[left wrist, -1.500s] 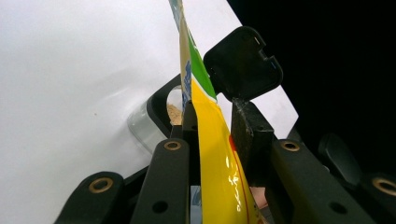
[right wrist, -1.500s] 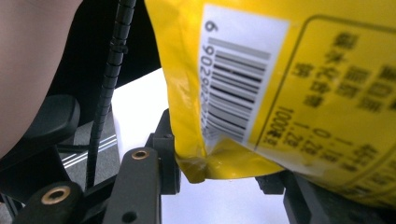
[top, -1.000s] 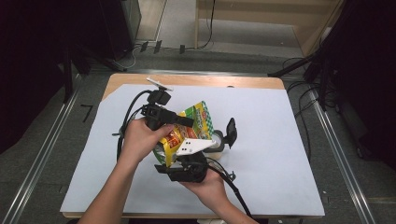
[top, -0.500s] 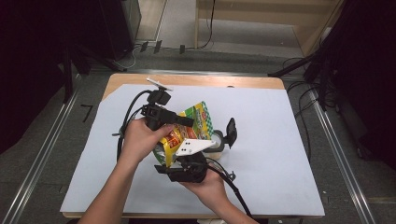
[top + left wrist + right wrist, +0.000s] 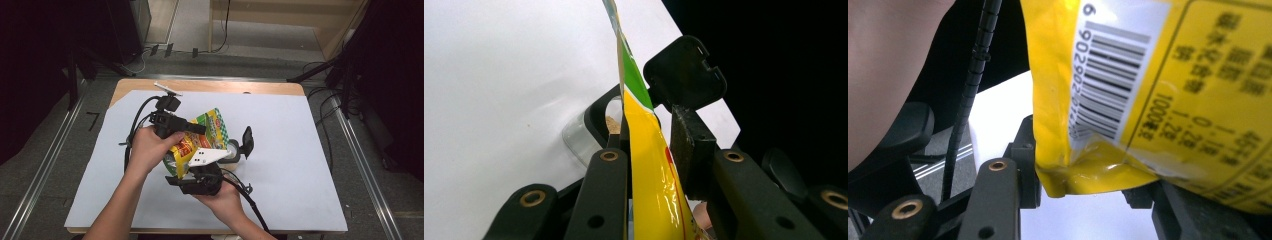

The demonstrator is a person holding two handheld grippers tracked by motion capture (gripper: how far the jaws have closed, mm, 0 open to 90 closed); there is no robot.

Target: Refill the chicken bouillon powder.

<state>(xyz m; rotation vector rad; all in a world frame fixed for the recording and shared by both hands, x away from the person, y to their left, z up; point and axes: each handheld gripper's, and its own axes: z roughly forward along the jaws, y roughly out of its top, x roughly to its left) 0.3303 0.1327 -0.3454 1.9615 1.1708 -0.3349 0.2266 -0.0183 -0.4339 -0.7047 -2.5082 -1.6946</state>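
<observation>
Open-lidded jar [image 5: 239,148] crowds pouch's [image 5: 200,137] right; sheet's [image 5: 310,150] right free

White sheet [image 5: 300,150], wooden table [image 5: 260,87], floor cables [image 5: 320,67]

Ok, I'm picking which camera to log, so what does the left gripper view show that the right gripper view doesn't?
Left gripper view: the clear container with its black flip lid open and brownish crumbs inside, plus the yellow bag edge-on with a green stripe. Right gripper view: a barcode and printed text on it, a hand, a ribbed cable. Both: that bag between black jaws over the white sheet.
</observation>
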